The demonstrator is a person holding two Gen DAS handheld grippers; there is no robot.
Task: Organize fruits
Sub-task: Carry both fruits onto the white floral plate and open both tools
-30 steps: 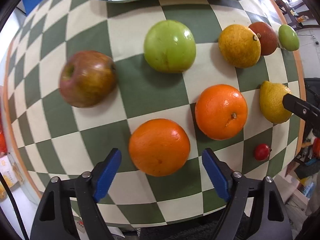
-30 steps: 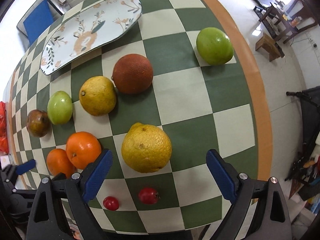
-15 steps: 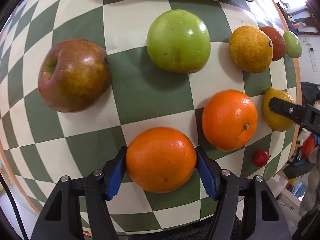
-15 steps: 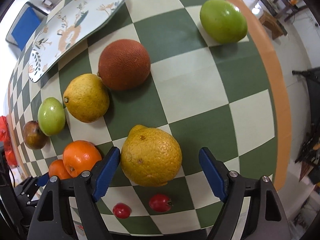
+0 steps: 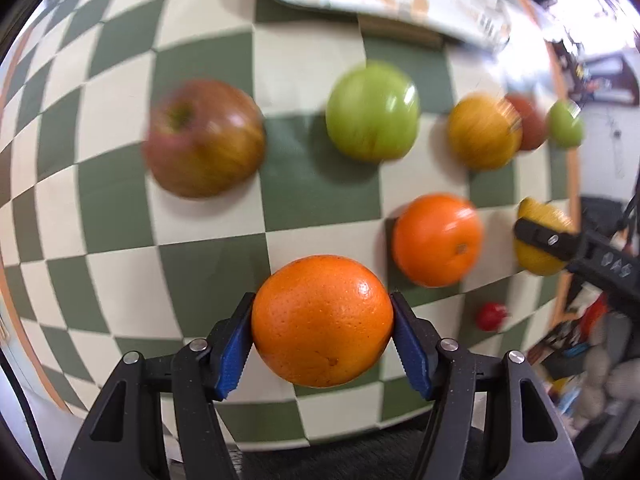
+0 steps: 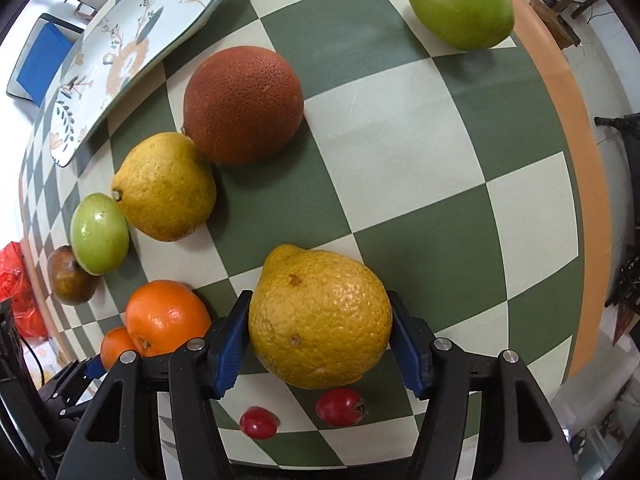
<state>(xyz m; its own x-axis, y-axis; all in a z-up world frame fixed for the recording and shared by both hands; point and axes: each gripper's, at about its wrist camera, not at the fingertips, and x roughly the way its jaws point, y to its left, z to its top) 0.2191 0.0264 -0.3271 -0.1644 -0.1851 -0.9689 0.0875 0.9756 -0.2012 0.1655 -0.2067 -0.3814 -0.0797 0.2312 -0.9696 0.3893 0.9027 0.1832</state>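
An orange sits pinched between the blue pads of the left gripper, near the table's front edge. The right gripper clamps a big knobbly lemon by the same edge, two small red fruits just beneath it. The floral platter lies at the far edge.

Both wrist views look steeply down, close over the checkered table; both show its near-edge fruit.
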